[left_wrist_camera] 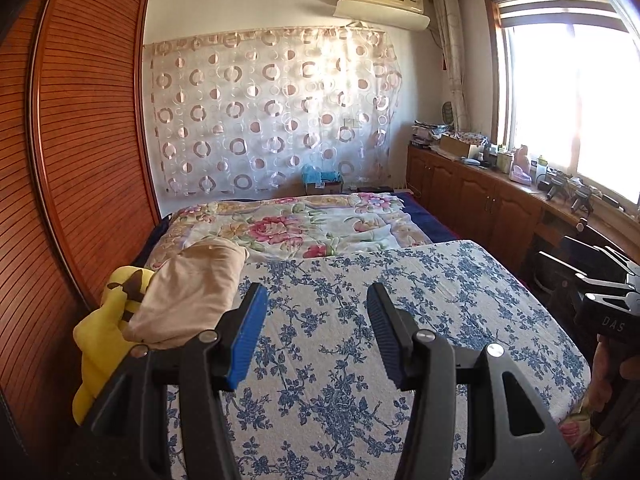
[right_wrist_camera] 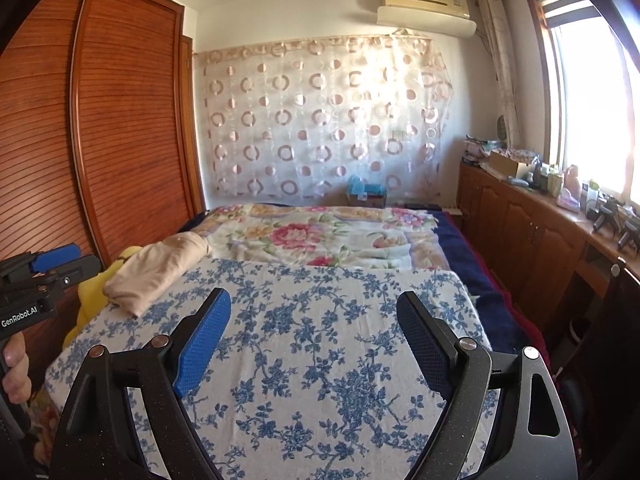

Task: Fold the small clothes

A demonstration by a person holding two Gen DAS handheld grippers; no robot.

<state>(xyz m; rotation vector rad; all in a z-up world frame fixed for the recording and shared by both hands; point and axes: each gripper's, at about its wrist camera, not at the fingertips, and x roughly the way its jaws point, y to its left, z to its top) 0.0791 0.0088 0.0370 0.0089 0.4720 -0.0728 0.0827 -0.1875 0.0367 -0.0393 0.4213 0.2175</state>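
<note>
Floral bed (right_wrist_camera: 320,320); both claws gape, beige garment (left_wrist_camera: 192,292) aside

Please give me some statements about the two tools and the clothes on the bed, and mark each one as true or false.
1. The left tool is open and holds nothing. True.
2. The right tool is shut on the beige garment. False: it is open and empty, above the blue flowered sheet.
3. The beige garment lies near the left edge of the bed, beside the wardrobe. True.
4. The beige garment lies partly on a yellow garment. True.
5. The yellow garment is spread flat in the middle of the blue flowered sheet. False: it is bunched at the left edge, next to the wardrobe.
</note>
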